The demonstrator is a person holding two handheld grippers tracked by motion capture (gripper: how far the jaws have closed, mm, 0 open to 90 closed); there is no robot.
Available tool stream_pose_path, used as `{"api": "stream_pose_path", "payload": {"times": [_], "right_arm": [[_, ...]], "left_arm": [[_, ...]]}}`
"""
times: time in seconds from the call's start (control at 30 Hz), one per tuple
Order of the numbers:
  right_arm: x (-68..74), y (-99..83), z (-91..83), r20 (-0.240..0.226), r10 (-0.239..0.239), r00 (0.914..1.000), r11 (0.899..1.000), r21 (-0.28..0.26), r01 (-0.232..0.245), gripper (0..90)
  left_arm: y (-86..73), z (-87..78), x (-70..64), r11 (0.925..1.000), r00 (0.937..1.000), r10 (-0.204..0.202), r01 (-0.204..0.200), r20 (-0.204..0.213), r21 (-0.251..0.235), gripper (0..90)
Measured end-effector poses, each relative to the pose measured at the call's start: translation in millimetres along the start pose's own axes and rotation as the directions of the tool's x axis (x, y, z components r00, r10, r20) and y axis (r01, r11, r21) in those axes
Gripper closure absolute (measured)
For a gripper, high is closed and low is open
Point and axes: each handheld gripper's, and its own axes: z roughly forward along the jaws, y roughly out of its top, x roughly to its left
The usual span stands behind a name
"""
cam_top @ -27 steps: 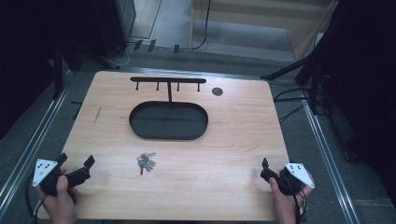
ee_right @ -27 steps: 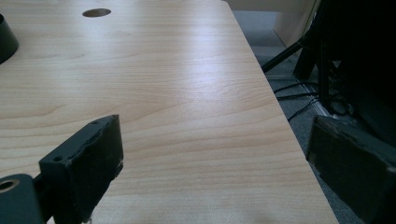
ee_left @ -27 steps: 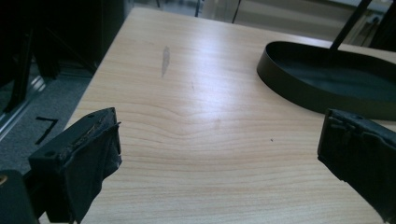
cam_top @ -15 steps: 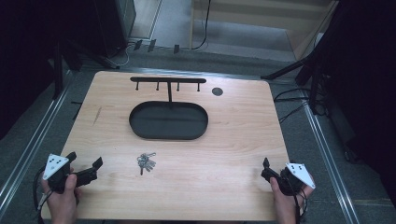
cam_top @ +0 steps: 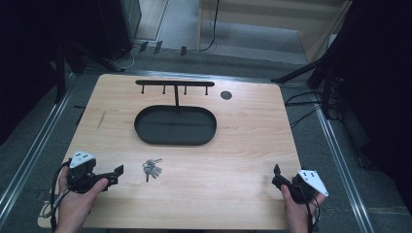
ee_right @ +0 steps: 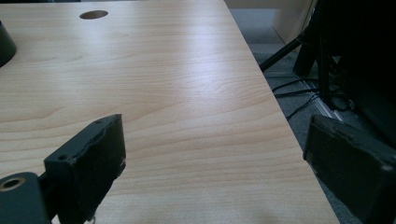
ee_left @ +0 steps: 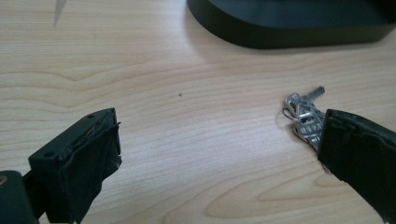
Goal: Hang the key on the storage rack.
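A bunch of silver keys (cam_top: 151, 168) lies on the wooden table (cam_top: 243, 145), in front of the black oval tray (cam_top: 175, 125). My left gripper (cam_top: 115, 174) is held low at the front left, a short way left of the keys, pointing toward them. In the left gripper view its jaws stand wide open (ee_left: 219, 158) with bare wood between them, and the keys (ee_left: 303, 114) lie just beyond the right jaw. My right gripper (cam_top: 279, 177) rests at the front right corner, open (ee_right: 219, 163) over bare table with nothing in it.
A black rack with several hooks (cam_top: 175, 83) rises behind the tray on a post. A round cable hole (cam_top: 226, 95) sits at the back right. Metal rails, cables and stand legs surround the table. The table's right edge (ee_right: 289, 130) runs close beside the right gripper.
My left gripper has slid to the right along the front of the table, closer to the keys. The right gripper and the keys have stayed put.
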Motion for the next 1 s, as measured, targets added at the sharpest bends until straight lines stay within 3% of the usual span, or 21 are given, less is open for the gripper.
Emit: {"api": "stream_pose_path", "payload": {"times": [0.1,0.17,0.27,0.4,0.5,0.57,0.7,0.83,0.9,0.97,1.0], "right_arm": [[0.1,0.1,0.1,0.000,-0.001,1.0000,1.000,0.004,0.001,5.4],[-0.2,0.2,0.6,-0.002,0.001,1.0000,1.000,0.007,-0.001,5.4],[-0.7,0.5,1.1,-0.003,0.005,1.0000,1.000,0.013,-0.005,5.4],[-1.2,0.7,1.5,-0.004,0.006,1.0000,1.000,0.019,-0.006,5.5],[-1.2,0.7,1.8,-0.005,0.004,1.0000,1.000,0.020,-0.004,5.5],[-1.2,0.7,1.8,-0.004,0.004,1.0000,1.000,0.020,-0.004,5.5],[-1.1,0.8,1.9,-0.007,0.002,1.0000,1.000,0.022,-0.001,5.5],[-0.9,0.9,2.2,-0.006,-0.001,1.0000,1.000,0.025,0.001,5.5],[-0.9,1.0,2.4,-0.008,0.000,1.0000,1.000,0.029,0.000,5.5],[-1.0,1.1,2.5,-0.010,0.000,0.9999,1.000,0.031,0.000,5.6],[-0.9,1.1,2.5,-0.010,0.001,1.0000,0.999,0.032,-0.001,5.7]], "left_arm": [[13.0,1.5,-5.5,0.9955,0.9999,0.016,-0.016,-0.005,0.094,0.0],[19.0,3.9,-11.3,0.9886,0.9994,0.033,-0.033,0.002,0.147,0.0],[24.9,8.6,-20.8,0.9763,0.9991,0.022,-0.030,0.036,0.214,0.0],[27.6,19.8,-35.5,0.9403,0.9987,0.015,-0.030,0.049,0.339,0.0],[30.3,25.3,-46.0,0.9082,0.9983,-0.025,0.001,0.053,0.418,2.3],[33.3,28.3,-48.9,0.8953,0.9965,-0.062,0.031,0.055,0.444,4.7],[41.7,38.9,-52.2,0.8778,0.9957,-0.091,0.070,0.021,0.474,5.9],[47.7,51.9,-61.7,0.8416,0.9907,-0.135,0.123,-0.015,0.526,6.9],[48.3,56.5,-69.2,0.8322,0.9882,-0.152,0.139,-0.020,0.537,6.9],[48.0,62.9,-78.8,0.8136,0.9883,-0.152,0.132,-0.013,0.566,6.9],[47.5,65.5,-82.0,0.8095,0.9885,-0.150,0.132,-0.016,0.572,6.9]]}}
